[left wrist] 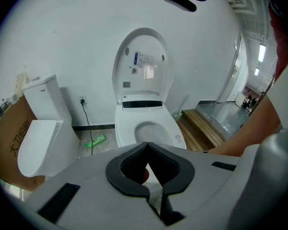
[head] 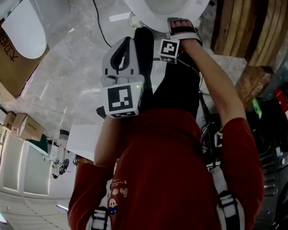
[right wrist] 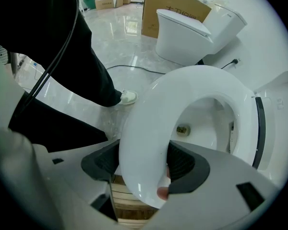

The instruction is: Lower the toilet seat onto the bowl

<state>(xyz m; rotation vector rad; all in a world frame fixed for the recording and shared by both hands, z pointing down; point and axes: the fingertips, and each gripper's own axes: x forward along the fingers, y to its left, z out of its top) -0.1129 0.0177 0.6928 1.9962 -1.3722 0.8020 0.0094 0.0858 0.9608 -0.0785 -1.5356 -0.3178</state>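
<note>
**Right tool clamped on the front rim of the toilet seat, left tool idle**

*Head view.* The toilet seat [head: 149, 17] lay at the top centre of the frame, low over its bowl. The right gripper [head: 178, 27] met the seat's front rim just right of centre, at the end of an outstretched arm in a red sleeve [head: 240, 147]. The left gripper [head: 125, 51] hung below it, mid-frame, over the grey floor [head: 77, 80] and apart from the seat. A second toilet [head: 24, 28] and a cardboard box [head: 7, 61] occupied the upper left; a wooden platform [head: 245, 18] occupied the upper right.

*Left gripper view.* The left gripper [left wrist: 148, 145] had its jaw tips together, with nothing between them. Beyond it, at centre, the lid [left wrist: 143, 66] stood upright against the wall and the toilet seat [left wrist: 126, 128] sat low on the bowl. Whether seat and bowl touched could not be told. The second toilet [left wrist: 43, 138] stood at the left.

*Right gripper view.* The right gripper [right wrist: 144, 164] was closed on the toilet seat [right wrist: 149, 128], one dark pad on each face of the front rim, lower centre. The bowl [right wrist: 201, 128] showed through the ring. The second toilet [right wrist: 192, 37] and the cardboard box [right wrist: 175, 1] lay at the top.
</note>
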